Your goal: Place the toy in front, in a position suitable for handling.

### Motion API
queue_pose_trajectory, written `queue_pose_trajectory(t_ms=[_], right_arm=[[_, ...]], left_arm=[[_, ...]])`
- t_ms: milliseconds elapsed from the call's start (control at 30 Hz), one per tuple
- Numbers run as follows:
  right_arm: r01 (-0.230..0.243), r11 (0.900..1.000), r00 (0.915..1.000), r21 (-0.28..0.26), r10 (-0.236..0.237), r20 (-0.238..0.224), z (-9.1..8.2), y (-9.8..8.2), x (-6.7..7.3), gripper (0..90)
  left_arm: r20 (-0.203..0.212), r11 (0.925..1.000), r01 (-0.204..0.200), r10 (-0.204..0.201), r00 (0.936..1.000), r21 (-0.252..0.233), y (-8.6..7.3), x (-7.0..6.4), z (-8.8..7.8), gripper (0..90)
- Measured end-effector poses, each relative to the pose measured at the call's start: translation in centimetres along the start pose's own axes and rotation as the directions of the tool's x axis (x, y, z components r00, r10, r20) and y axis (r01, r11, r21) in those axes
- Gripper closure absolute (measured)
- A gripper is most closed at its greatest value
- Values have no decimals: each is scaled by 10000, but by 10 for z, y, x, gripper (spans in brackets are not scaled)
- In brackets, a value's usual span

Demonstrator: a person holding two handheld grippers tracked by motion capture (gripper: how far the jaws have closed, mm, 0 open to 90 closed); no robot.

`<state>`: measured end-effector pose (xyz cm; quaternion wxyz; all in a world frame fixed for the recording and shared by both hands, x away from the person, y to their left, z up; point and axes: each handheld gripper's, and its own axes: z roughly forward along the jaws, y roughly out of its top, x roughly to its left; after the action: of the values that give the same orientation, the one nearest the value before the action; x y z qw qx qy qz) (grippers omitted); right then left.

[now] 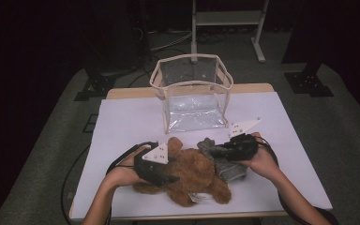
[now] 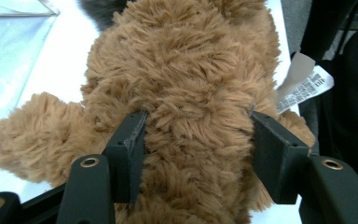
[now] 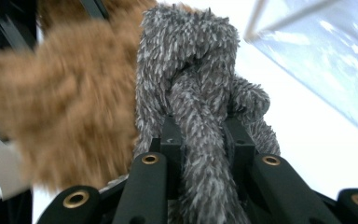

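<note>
L gripper clamped, R gripper pinched tight (both forearms low).

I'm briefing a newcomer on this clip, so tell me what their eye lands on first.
First, the brown plush bear lying at the near middle of the white table, with the left gripper clamped around its furry body. Right beside it, the right gripper pinches a strip of the grey plush toy. Behind both, a clear plastic bag stands open at the far middle of the table.
</note>
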<state>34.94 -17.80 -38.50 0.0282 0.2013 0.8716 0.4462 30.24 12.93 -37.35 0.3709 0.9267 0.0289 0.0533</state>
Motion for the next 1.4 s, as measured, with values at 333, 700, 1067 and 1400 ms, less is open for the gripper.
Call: queue_pose_trajectory(t_ms=[333, 700, 1067, 1400], right_arm=[[-143, 9986, 9998, 514, 149, -108, 14, -6, -6, 728], [-89, 9993, 9998, 369, 95, -152, 13, -2, -5, 728], [-198, 9997, 9997, 150, 196, 120, -8, 0, -8, 727], [-174, 9990, 9992, 406, 188, -363, 20, 5, -6, 725]], left_arm=[[243, 9991, -359, 354, 9991, 206, 0, -4, -1, 400], [55, 9993, -372, 372, 9993, 4, -1, -2, -1, 402], [73, 9990, -437, 436, 9990, 95, 1, -2, 1, 394], [342, 9987, -515, 513, 9981, 55, -1, -5, -1, 391]])
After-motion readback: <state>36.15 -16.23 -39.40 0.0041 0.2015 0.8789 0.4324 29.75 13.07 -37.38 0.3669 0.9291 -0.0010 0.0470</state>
